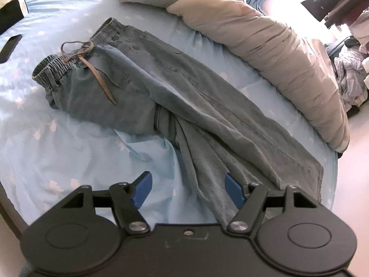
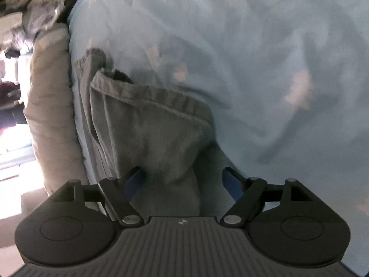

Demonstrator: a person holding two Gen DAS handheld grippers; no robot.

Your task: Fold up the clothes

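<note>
A pair of blue-grey denim trousers (image 1: 175,87) with an elastic waistband and a brown drawstring (image 1: 90,62) lies on the light blue bed sheet (image 1: 57,143), waist at the far left, legs running toward the near right. My left gripper (image 1: 188,189) is open, just above the sheet, with the bunched nearer leg running between its blue fingers. In the right wrist view, the hem end of a leg (image 2: 150,124) lies folded over on the sheet. My right gripper (image 2: 183,180) is open, and the leg fabric sits between its fingers.
A rolled grey-beige duvet (image 1: 265,53) lies along the far side of the bed; it also shows in the right wrist view (image 2: 50,106). A black phone (image 1: 10,47) rests on the sheet at far left. A pile of clothes (image 1: 352,73) sits beyond the bed's right edge.
</note>
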